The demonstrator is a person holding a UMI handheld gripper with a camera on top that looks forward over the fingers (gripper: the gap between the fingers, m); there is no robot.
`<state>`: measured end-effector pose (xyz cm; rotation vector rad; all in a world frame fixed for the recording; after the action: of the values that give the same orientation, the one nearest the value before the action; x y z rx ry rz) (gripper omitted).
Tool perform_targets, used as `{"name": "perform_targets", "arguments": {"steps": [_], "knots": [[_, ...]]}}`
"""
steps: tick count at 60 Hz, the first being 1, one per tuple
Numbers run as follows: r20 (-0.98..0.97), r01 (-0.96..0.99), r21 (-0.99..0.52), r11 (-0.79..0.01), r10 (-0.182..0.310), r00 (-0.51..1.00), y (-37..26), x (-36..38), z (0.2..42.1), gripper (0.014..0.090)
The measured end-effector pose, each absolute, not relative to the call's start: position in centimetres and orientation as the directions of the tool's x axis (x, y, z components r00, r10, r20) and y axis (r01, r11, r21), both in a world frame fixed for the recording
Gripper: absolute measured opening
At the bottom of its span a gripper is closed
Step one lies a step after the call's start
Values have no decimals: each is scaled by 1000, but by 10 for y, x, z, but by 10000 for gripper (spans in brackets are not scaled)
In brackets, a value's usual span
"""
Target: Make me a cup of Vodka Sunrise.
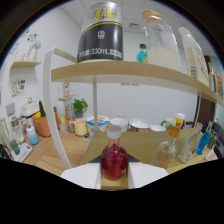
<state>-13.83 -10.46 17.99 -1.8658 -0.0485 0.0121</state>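
A small round bottle of red liquid (114, 161) with a white cap stands on the lower wooden shelf board (145, 142). It sits right between my two white fingers (82, 176). My gripper (114, 175) is shut on the bottle, with both pads against its sides and its base at the level of the board. Just beyond, to the right on the same board, a clear bottle with an orange cap (167, 147) leans. Further right are another clear bottle (190, 145) and a blue bottle (203, 141).
The upper shelf (125, 72) carries a black 330 mL can (100, 37), a small blue bottle (142, 52), a glass jar (162, 40) and a white bottle (192, 50). White shelf posts (52, 120) stand to the left. Cups and bowls (118, 124), a plant (79, 106) and an orange jug (42, 125) line the back counter.
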Motion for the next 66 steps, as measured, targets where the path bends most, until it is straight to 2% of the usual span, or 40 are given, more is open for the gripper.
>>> {"name": "perform_targets", "arguments": {"steps": [7,20,29,43,50,55,59,66], "knots": [[29,50,-958,-281,76,997,-111,-140,182,349],[29,53,-967,-251,99,995,-149,-125,197,350],[28,46,-965,-258,73,997,-184,-95,186,349],[-25,-10,-940,-342,38,999,-217,-55,135,349],[-233,-212,-908,-360,16,972,-217,-54,134,349],[-450,-424,-832,-358,-10,893,-216,-55,143,350],[-642,-611,-713,-343,-31,766,-212,-57,157,350],[-890,-854,-421,-306,-43,454,-208,-56,180,349]]}}
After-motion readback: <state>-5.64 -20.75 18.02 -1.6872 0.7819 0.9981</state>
